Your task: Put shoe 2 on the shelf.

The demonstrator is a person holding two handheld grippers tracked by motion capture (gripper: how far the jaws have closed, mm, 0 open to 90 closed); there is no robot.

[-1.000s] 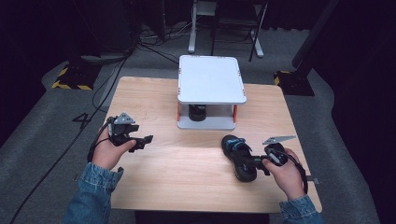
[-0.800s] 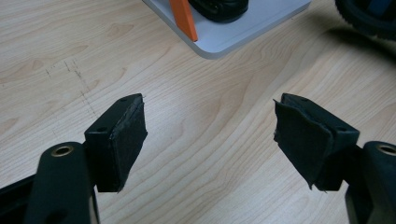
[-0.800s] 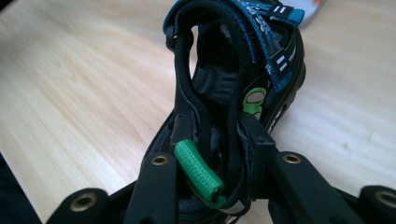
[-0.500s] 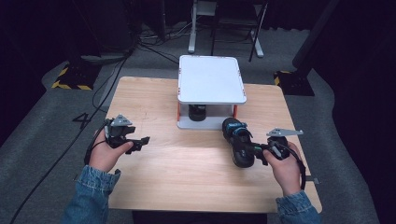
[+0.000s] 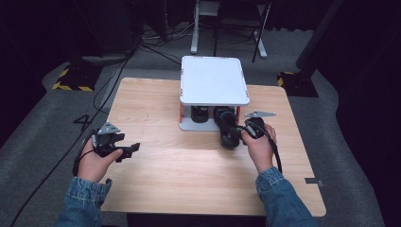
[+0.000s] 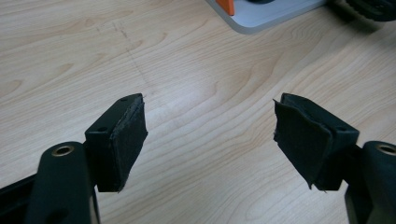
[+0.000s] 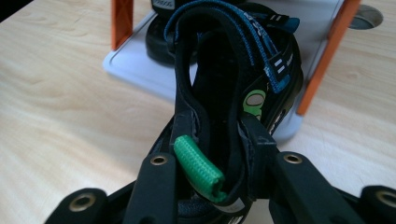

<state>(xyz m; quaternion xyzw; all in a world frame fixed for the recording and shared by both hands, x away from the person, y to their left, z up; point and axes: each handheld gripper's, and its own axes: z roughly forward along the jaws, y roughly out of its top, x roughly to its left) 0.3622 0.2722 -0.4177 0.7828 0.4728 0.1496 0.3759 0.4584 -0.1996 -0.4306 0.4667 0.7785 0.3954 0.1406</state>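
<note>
Right gripper view shows my right hand-held gripper (image 7: pixel 210 154) clamped on the heel of a black sandal (image 7: pixel 233 79) at the white shelf rack (image 5: pixel 215 80) on the bench (image 5: pixel 156 109); left hand-held gripper (image 6: pixel 210 140) open, idle; next I judge: slide it onto the lower shelf beside the other shoe (image 5: pixel 199 113).

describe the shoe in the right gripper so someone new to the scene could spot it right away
Start at the white two-level rack at the far middle of the wooden table. At its front right corner, the right gripper clamps the heel of a black sandal. Unlike the shoe on the lower shelf, it has blue-edged straps, a green heel loop and sticks out onto the table.
</note>
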